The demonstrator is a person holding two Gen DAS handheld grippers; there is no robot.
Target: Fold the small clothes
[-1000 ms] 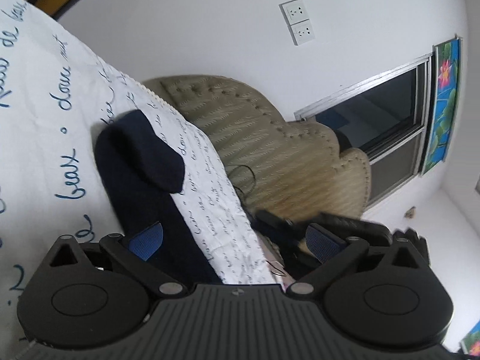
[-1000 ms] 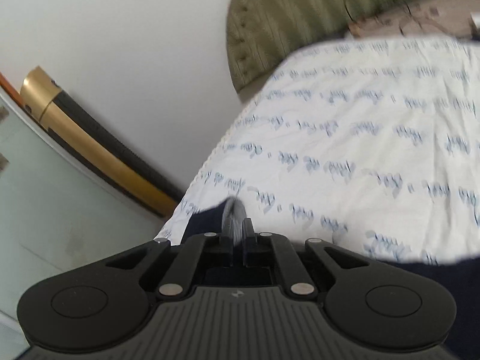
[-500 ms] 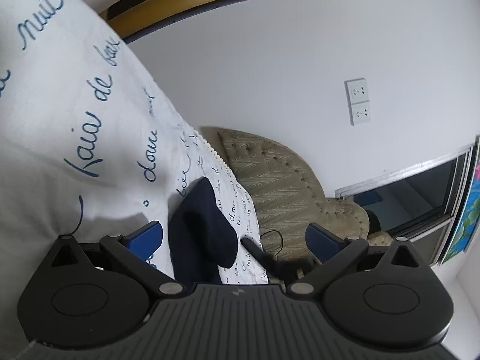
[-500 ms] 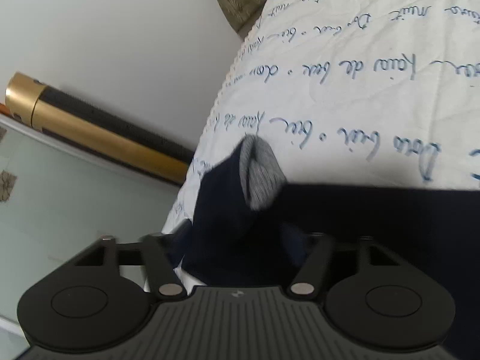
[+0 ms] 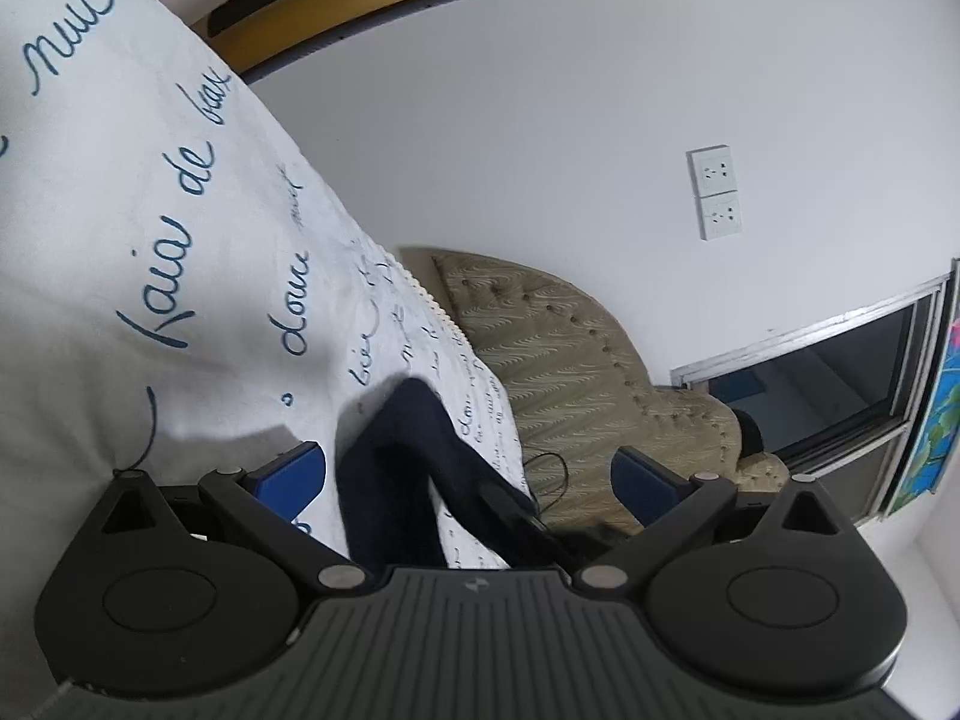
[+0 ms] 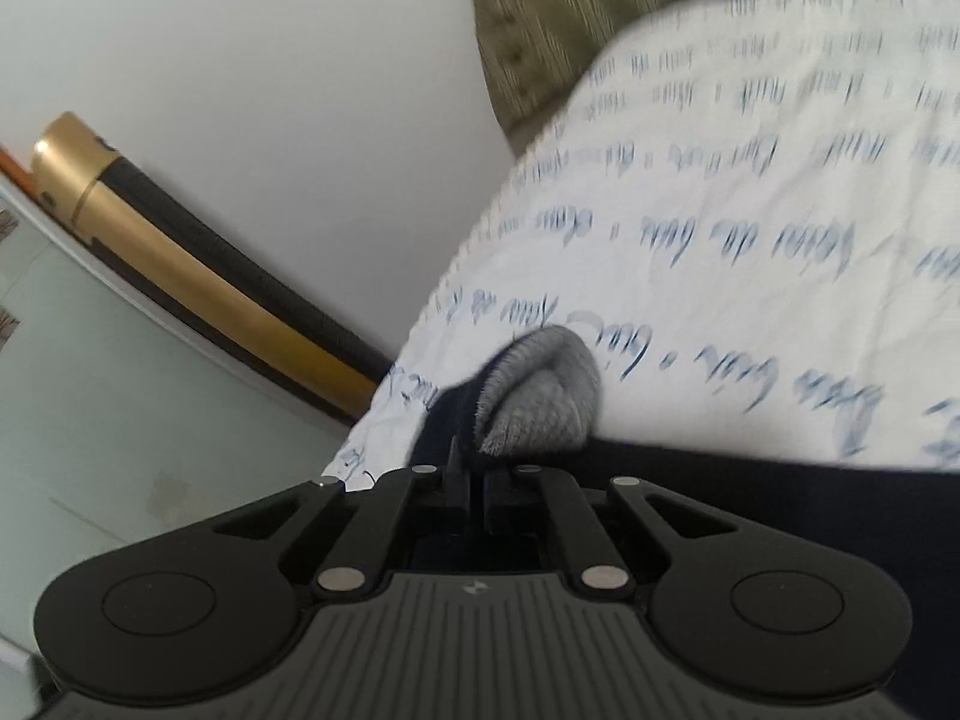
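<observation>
Both cameras sit low, just behind their own claws, close over the bed (image 5: 150,228). The left view faces nearly level toward the wall (image 5: 540,120) and window (image 5: 840,384); the right tilts downward. Both share the bed, headboard (image 6: 600,12) and sock (image 6: 540,390).

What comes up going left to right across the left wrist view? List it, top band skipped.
White bedsheet with blue script → dark navy sock → olive tufted headboard → wall sockets → window → flowered curtain.
</observation>
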